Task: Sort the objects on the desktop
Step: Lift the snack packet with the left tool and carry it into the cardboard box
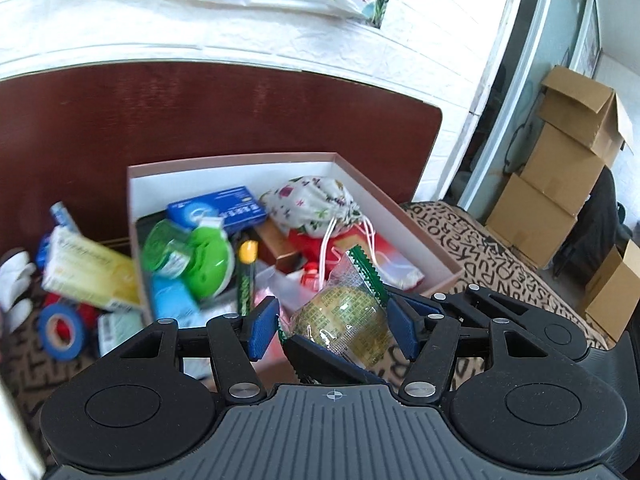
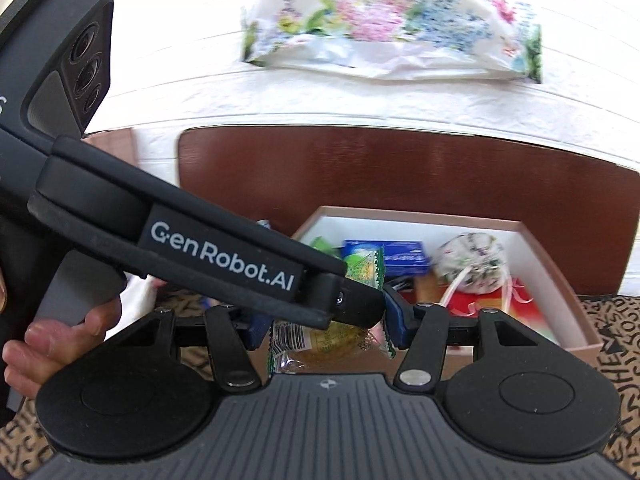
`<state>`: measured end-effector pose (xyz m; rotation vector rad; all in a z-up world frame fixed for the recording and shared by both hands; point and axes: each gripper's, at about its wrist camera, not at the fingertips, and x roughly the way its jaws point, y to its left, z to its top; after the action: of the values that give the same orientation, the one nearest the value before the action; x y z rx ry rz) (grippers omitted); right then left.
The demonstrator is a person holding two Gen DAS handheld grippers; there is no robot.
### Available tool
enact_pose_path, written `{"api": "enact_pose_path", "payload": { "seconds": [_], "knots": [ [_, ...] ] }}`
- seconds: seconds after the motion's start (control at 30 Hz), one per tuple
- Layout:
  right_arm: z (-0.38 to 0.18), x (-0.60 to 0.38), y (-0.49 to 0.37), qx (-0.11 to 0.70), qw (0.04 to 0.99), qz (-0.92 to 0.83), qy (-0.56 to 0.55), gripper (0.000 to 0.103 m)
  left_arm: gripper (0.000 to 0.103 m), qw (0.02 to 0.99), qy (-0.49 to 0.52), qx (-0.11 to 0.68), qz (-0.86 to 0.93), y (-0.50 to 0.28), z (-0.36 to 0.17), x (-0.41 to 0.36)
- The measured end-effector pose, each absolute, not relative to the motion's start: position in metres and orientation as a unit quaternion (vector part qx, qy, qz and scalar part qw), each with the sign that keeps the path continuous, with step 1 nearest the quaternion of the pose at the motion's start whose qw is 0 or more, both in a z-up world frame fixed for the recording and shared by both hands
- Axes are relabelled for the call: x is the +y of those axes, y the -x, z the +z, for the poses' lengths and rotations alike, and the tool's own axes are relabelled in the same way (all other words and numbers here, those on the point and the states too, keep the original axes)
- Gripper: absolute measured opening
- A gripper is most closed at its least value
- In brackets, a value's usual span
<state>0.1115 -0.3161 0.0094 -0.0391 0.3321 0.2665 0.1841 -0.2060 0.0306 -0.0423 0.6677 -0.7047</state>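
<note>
Blue-padded left tongs (image 1: pixel 332 330) spread wide around one clear-wrapped green pastry packet (image 1: pixel 344 316), pads not touching it. Right tongs (image 2: pixel 326 330) also bracket this packet, with the left device crossing in front; whether they pinch it cannot be told. One pink box (image 1: pixel 404 208) beyond holds one floral pouch (image 1: pixel 308 204) and one blue carton (image 1: pixel 218 210).

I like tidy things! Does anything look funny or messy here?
Yes. The left hand-held gripper and the right hand-held gripper both crowd around one snack packet, near the cluttered box.
</note>
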Motion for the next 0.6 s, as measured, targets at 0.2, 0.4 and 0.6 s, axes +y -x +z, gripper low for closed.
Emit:
{"api": "enact_pose_path", "payload": {
  "seconds": [0.2, 0.4, 0.6],
  "knots": [
    [0.004, -0.341, -0.143, 0.168, 0.98, 0.106, 0.01, 0.062, 0.063, 0.877, 0.027, 0.328, -0.35, -0.22, 0.021, -0.231],
    [-0.006, -0.356, -0.162, 0.179, 0.979, 0.094, -0.005, 0.062, 0.063, 0.868, 0.04, 0.346, -0.355, -0.248, 0.002, -0.243],
    [-0.024, -0.36, -0.18, 0.2, 0.975, 0.092, -0.013, 0.062, 0.064, 0.867, 0.026, 0.36, -0.344, -0.265, -0.016, -0.249]
  ]
}}
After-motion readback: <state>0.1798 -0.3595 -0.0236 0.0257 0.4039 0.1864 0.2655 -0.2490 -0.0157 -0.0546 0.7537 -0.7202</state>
